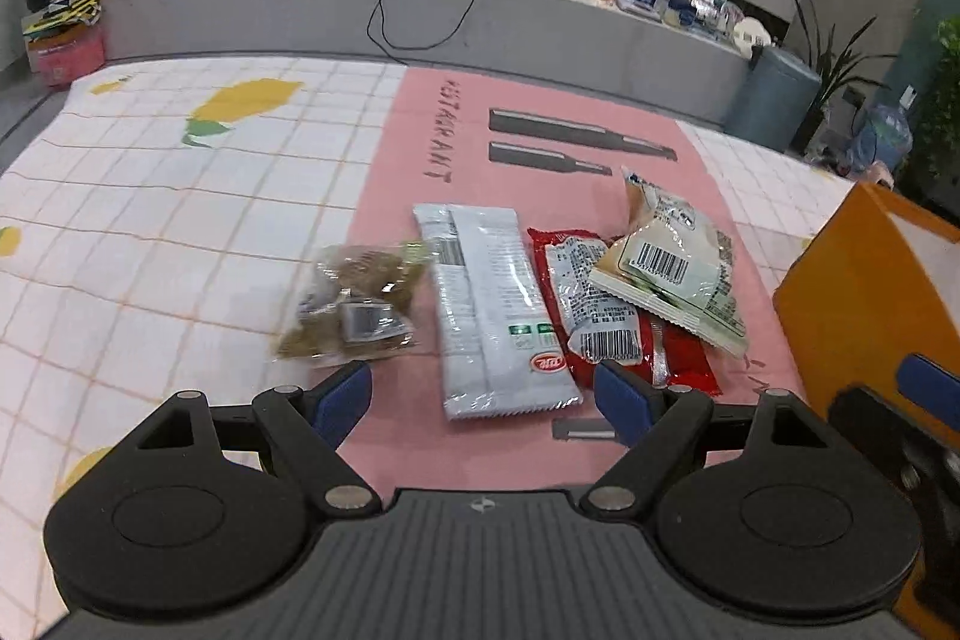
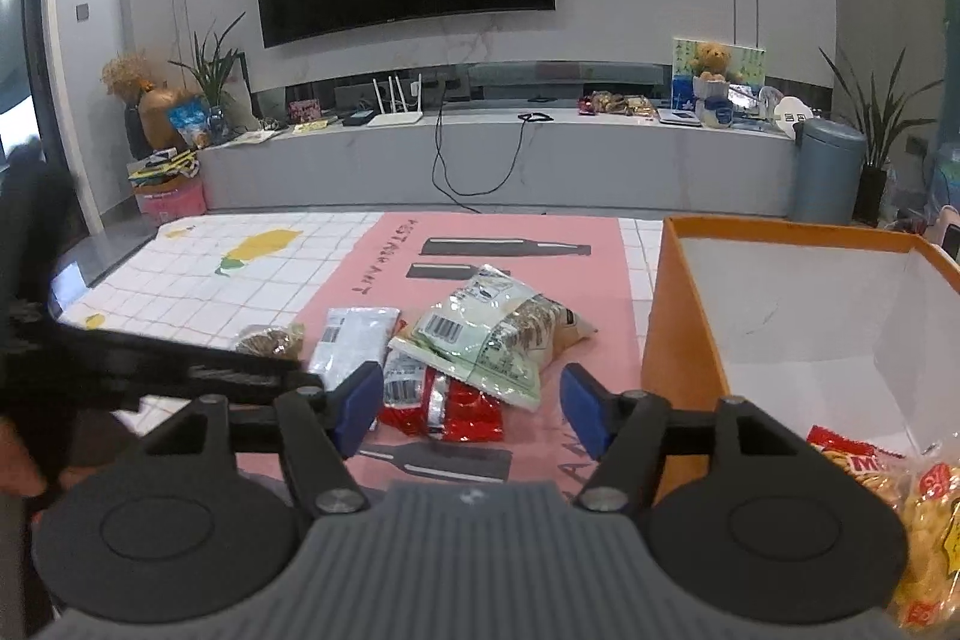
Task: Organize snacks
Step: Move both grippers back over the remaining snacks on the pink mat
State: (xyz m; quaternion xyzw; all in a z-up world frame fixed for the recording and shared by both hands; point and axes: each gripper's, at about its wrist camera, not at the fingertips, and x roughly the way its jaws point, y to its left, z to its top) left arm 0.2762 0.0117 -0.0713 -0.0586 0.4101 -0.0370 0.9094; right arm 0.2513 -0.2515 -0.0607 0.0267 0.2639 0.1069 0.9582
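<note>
Step in hand — picking the next snack. Left gripper point(image 1: 480, 394) spread apart, empty, over the long white foil packet point(image 1: 492, 304) on the table point(image 1: 180, 196). Right gripper point(image 2: 471, 409) apart, empty. Orange cardboard box point(image 2: 678, 334), 3 o'clock — holds yellow-red snack bags point(image 2: 900, 496). Next: clamp, carry over.

mat point(image 1: 384, 196): on tablecloth point(image 1: 150, 220)
long packet point(image 1: 492, 304): on mat, mid-row
clear bag point(image 1: 354, 304): just left of it
foil packet point(image 1: 600, 316): right of it
barcode bag point(image 1: 672, 268): overlaps foil packet
box point(image 2: 678, 340): right of mat
bagged snacks point(image 2: 888, 496): in box
</note>
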